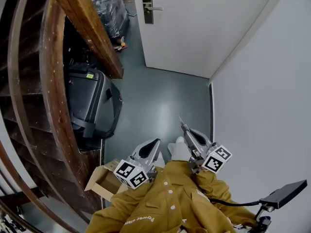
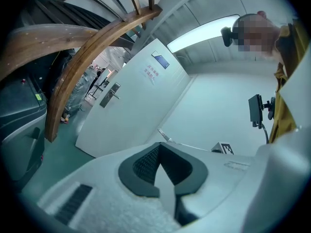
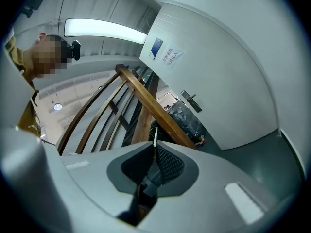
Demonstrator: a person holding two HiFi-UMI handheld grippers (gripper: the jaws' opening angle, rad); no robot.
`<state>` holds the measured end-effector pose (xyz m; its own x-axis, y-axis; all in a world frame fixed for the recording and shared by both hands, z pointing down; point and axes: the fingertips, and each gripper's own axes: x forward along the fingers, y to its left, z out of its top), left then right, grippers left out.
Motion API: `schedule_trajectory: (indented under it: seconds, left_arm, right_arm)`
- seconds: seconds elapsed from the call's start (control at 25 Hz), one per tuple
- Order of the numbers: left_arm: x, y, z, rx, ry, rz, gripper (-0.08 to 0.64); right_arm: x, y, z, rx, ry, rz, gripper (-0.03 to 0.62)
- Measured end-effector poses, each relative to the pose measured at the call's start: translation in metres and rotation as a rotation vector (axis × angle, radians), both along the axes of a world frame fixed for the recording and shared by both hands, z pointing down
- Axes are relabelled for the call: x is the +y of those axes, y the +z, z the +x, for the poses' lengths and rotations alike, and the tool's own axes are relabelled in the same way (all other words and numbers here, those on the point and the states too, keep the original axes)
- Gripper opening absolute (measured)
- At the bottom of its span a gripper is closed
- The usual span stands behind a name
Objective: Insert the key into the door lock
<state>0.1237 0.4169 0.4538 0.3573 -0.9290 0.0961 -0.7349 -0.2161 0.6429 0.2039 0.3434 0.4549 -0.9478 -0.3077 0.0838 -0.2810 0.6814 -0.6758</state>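
Approach step, as judged. The door (image 1: 204,28) stands well ahead across the floor, with the door lock (image 1: 147,7) at its left edge. The left gripper (image 1: 155,142) is closed and empty. The right gripper (image 1: 185,129) is clamped on the key (image 1: 181,121), blade forward and far from the lock. The next move calls for closing that gap and aligning the blade with the keyhole.

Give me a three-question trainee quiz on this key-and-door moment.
1. True or false: the key is already in the door lock.
2. Which one holds the key: the left gripper or the right gripper?
3. At the left of the head view stands: A a sink; B a wooden stair rail; C a fridge.
Key: 1 false, the key is far from the door; 2 right gripper; 3 B.
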Motion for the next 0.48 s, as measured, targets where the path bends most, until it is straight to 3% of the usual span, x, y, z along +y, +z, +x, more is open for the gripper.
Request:
schedule_trajectory:
  seconds: [0.24,0.48]
  left_arm:
    - [-0.053,0.006,-0.029,0.008,-0.014,-0.009,0.003]
    - [-0.155,0.011,-0.06,0.022,-0.02,-0.03,0.003]
  right_arm:
    - [-0.058,0.005,-0.024,-0.005,0.004,-0.009,0.023]
    - [-0.163,0.015,-0.065,-0.023,-0.032,-0.012,0.023]
